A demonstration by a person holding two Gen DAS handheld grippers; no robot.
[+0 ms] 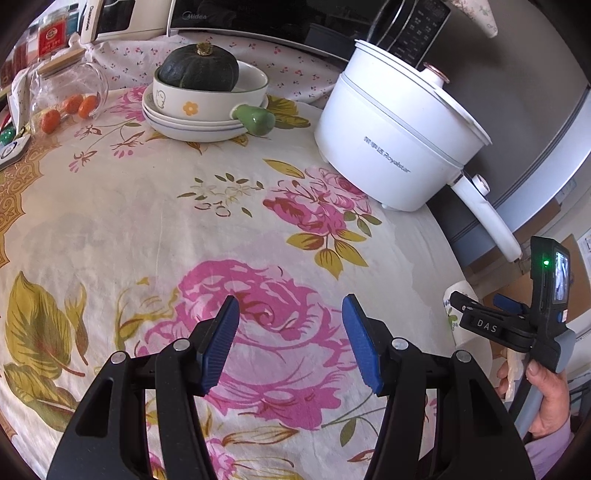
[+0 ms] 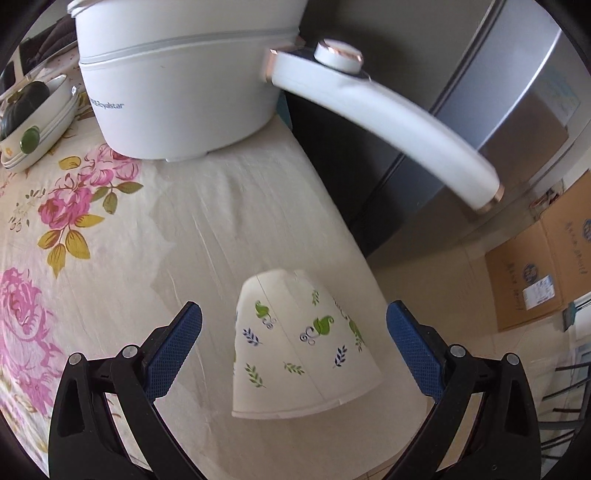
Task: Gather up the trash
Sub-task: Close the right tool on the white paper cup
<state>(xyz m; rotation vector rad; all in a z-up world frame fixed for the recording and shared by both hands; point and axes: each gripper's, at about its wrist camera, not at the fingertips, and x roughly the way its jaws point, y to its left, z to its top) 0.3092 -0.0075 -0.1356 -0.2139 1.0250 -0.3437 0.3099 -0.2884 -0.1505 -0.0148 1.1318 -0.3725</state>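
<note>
Right gripper (image 2: 293, 343) spread wide, jaws on either side of a paper cup (image 2: 301, 343) without touching it, holding nothing. Paper cup upside down near the table's (image 2: 221, 206) right edge, white with green and blue leaf prints, its rim toward the camera and its base pointing away. Same cup (image 1: 456, 314) glimpsed in the left wrist view at the far right, mostly hidden behind the right gripper (image 1: 476, 314), with the right hand (image 1: 546, 398) wrapped around the handle below it. Left gripper (image 1: 290, 343) also well open and holding nothing, jaws hanging over a large pink rose printed on the flowered tablecloth (image 1: 147, 221), well apart from the cup. Farther back on the right, a white electric pot (image 1: 395, 136) with its lid on, standing on the cloth, its long white handle (image 2: 388, 122) reaching out past the table edge above the cup. Beyond that, toward the middle, a dark green squash (image 1: 201, 66) sitting in a cream bowl (image 1: 207, 96) with a green handle, stacked on plates (image 1: 192, 125). At far left, a clear glass jar (image 1: 66, 92) lying tilted with small orange fruit (image 1: 79, 105) showing through it. At the back, a microwave (image 1: 258, 18) along the wall. Off the table to the right, a grey fridge (image 2: 517, 110) and a cardboard box (image 2: 535, 266) on the floor.
</note>
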